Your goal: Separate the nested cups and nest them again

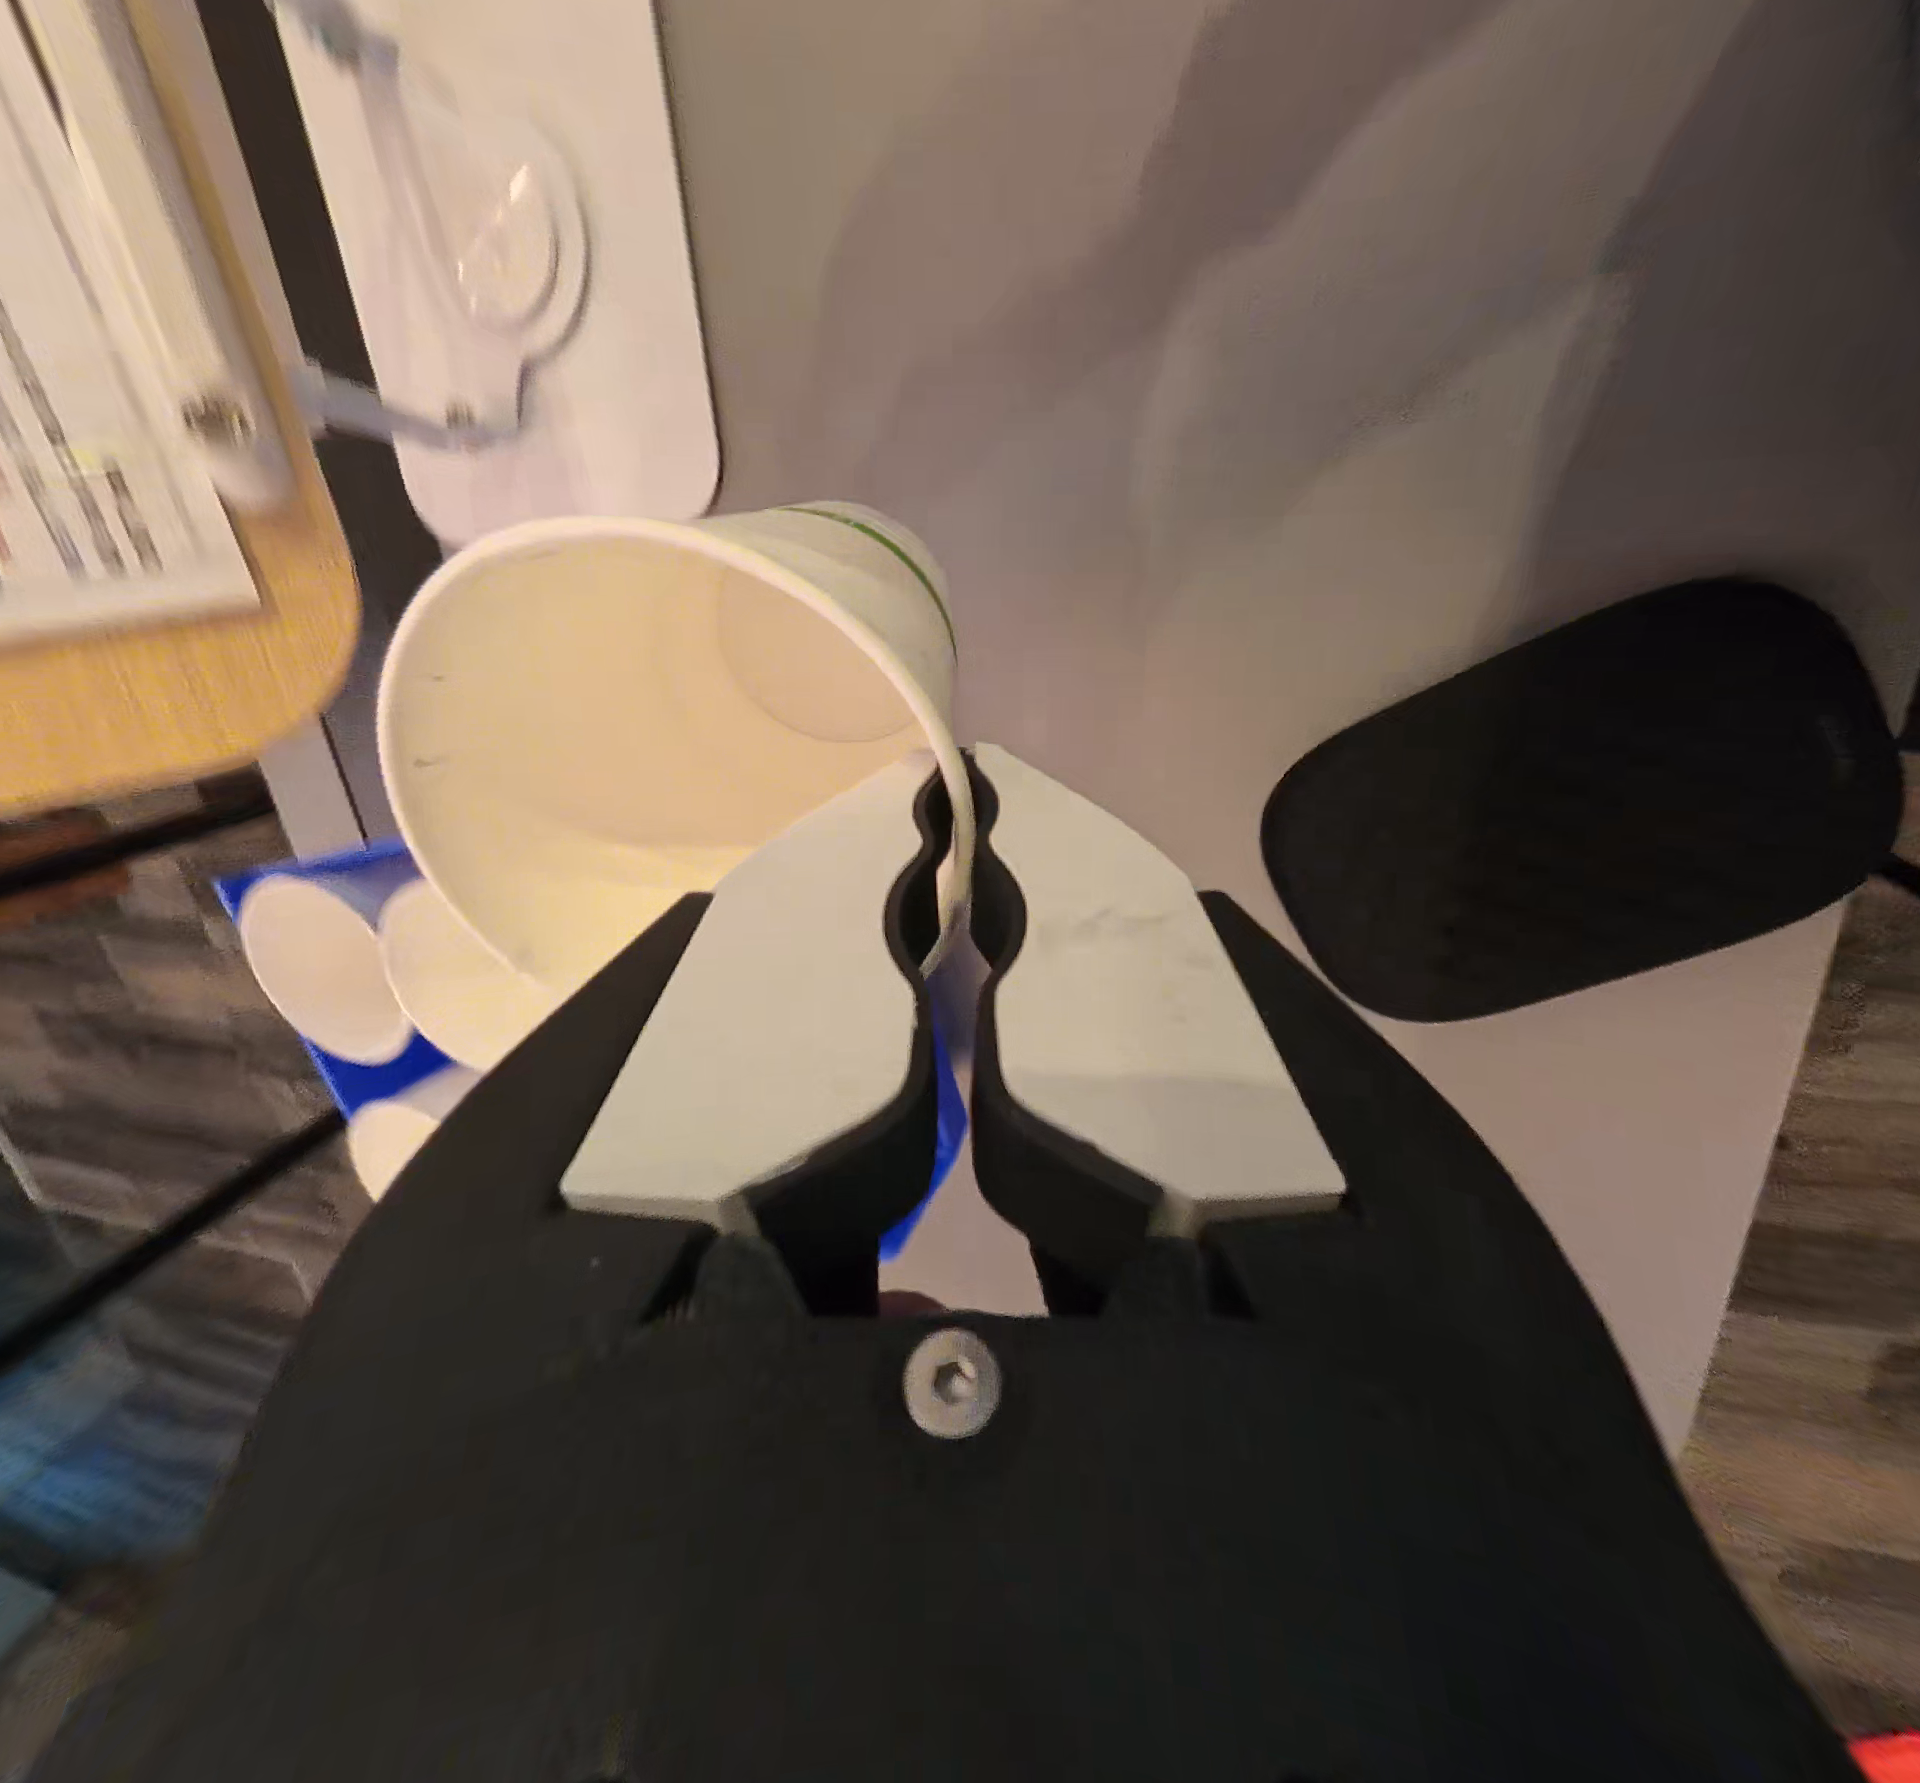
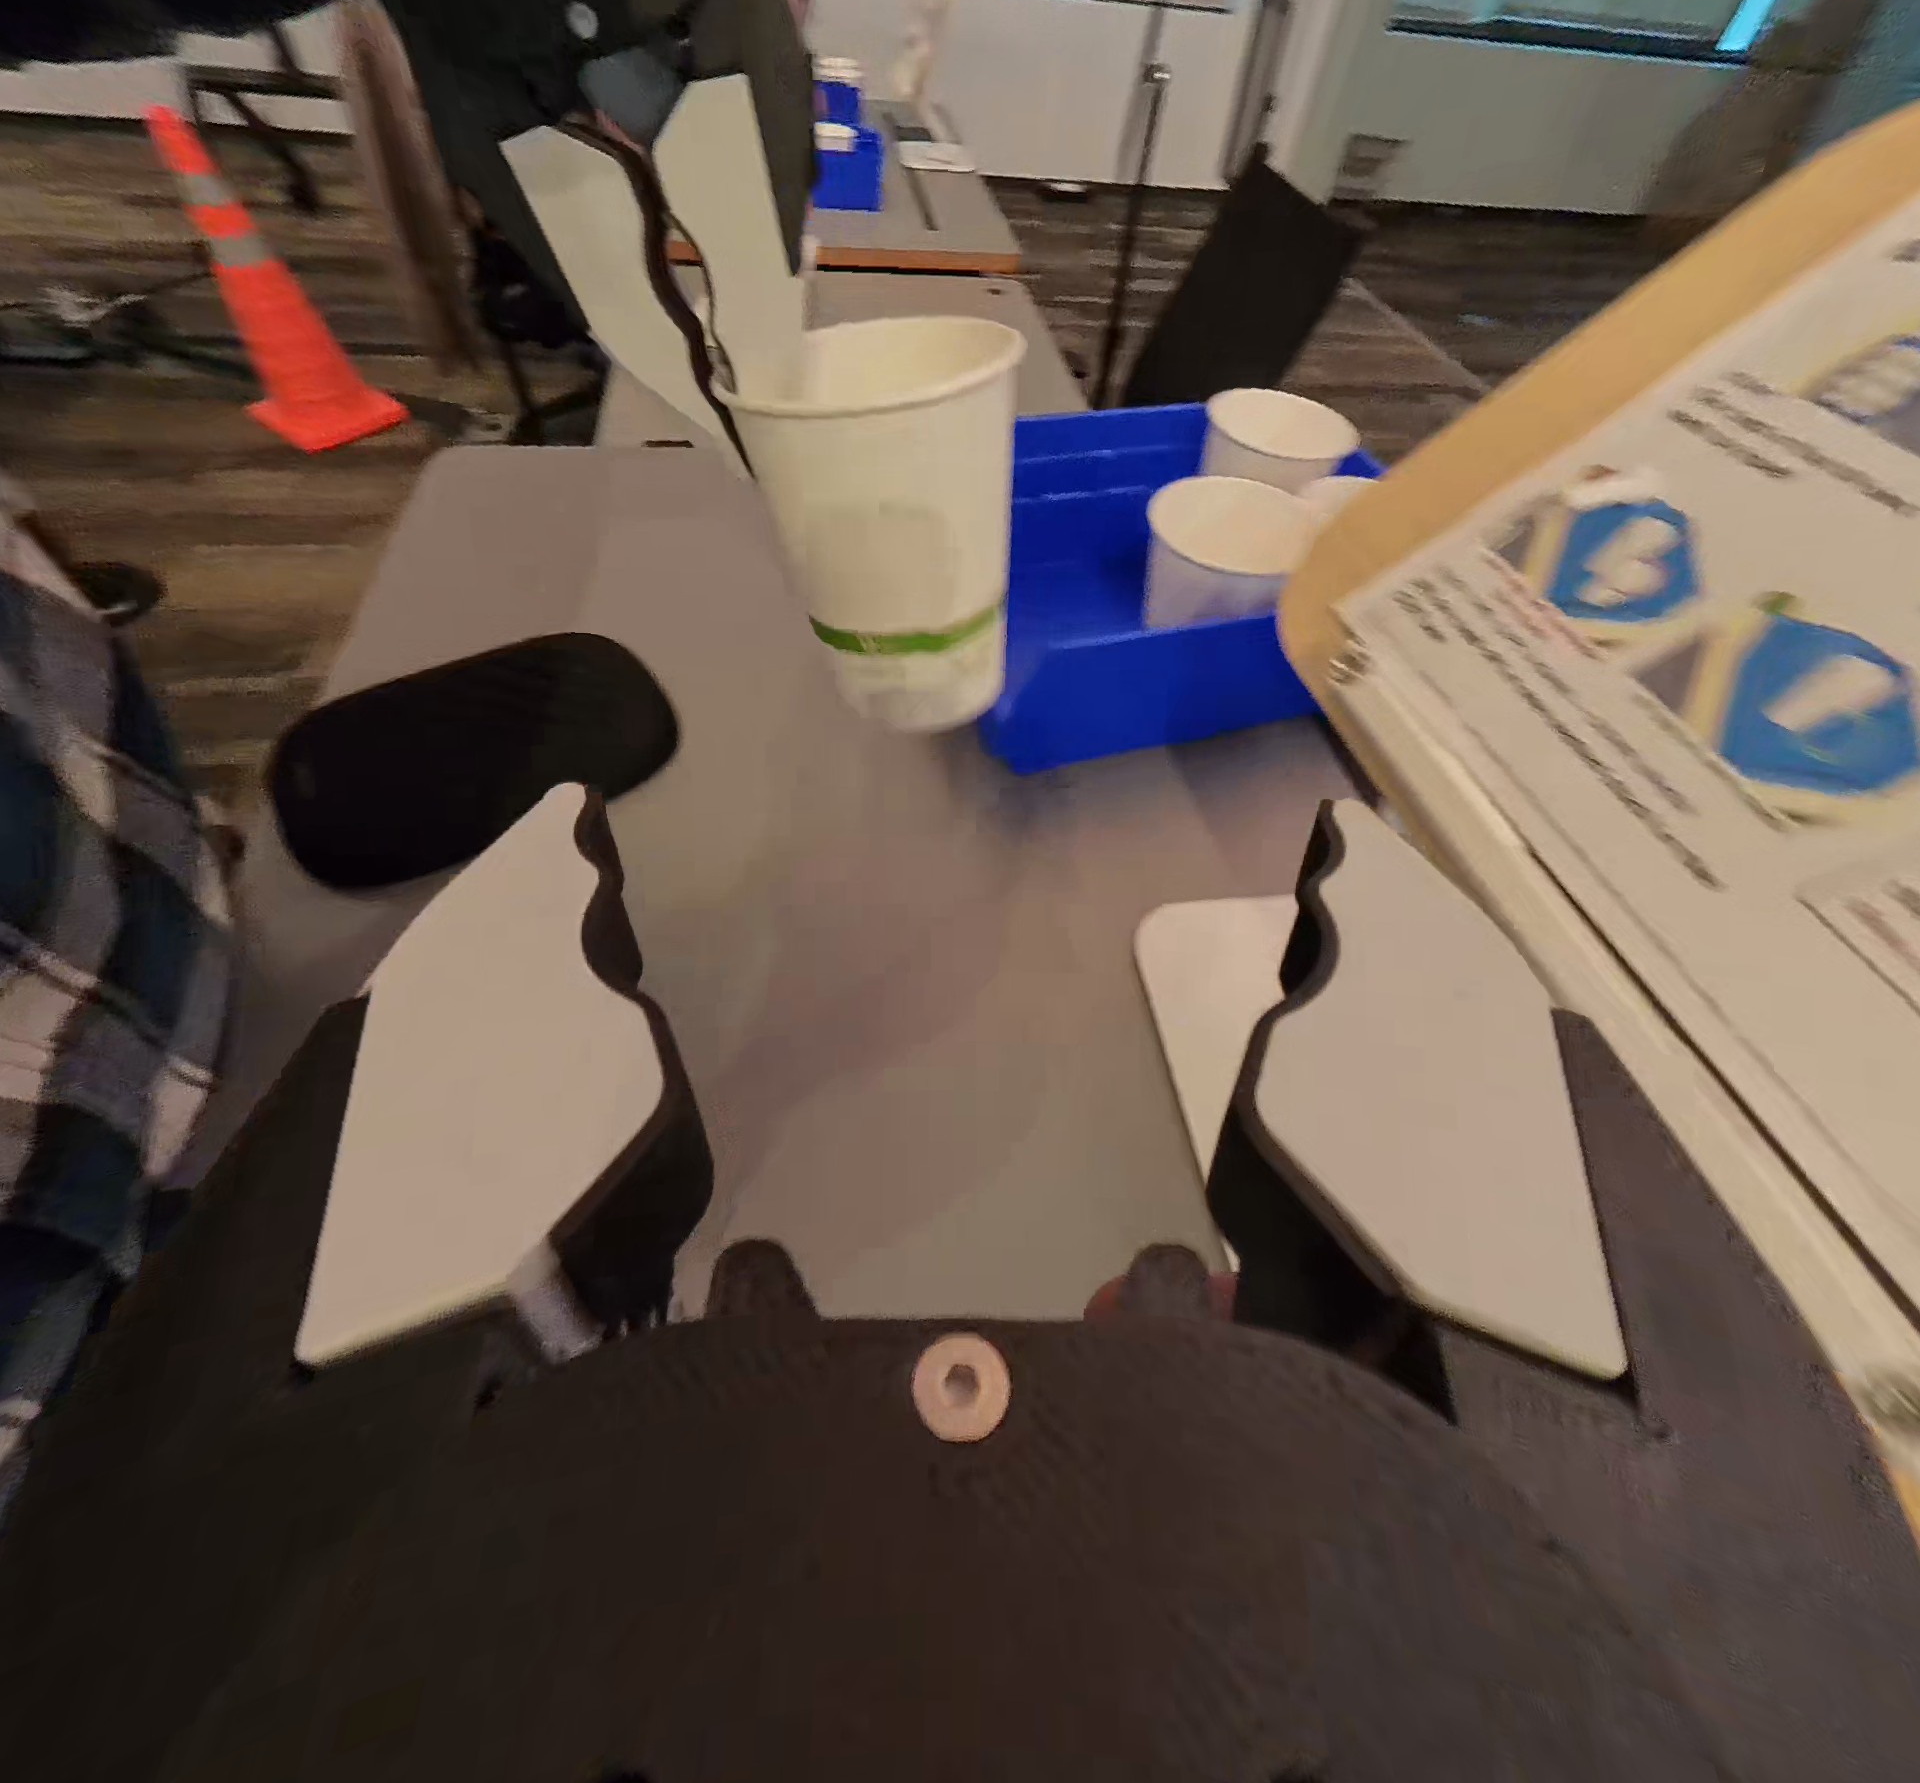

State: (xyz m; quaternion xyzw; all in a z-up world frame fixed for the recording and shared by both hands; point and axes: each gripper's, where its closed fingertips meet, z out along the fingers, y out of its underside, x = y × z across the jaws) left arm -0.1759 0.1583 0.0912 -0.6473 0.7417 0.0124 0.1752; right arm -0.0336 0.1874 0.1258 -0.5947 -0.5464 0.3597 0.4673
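Cup [image 2: 899, 528] hangs pinched by its rim wall in your left gripper [image 1: 951, 860], off the table [image 2: 582, 528], base down, just left of the blue bin [image 2: 1143, 673]. Your right gripper [image 2: 951, 902] gapes wide with nothing between its fingers, nearer you, the cup straight ahead of it.

A white paper cup [image 2: 899, 528] with a green band near its base hangs in the air above the grey desk [image 2: 582, 528], tilted, its rim pinched by the left tongs [image 1: 956, 850], one pad inside the wall and one outside. It is empty inside. More white cups [image 2: 1226, 549] stand upright in a blue bin [image 2: 1143, 684] toward the desk's far right corner
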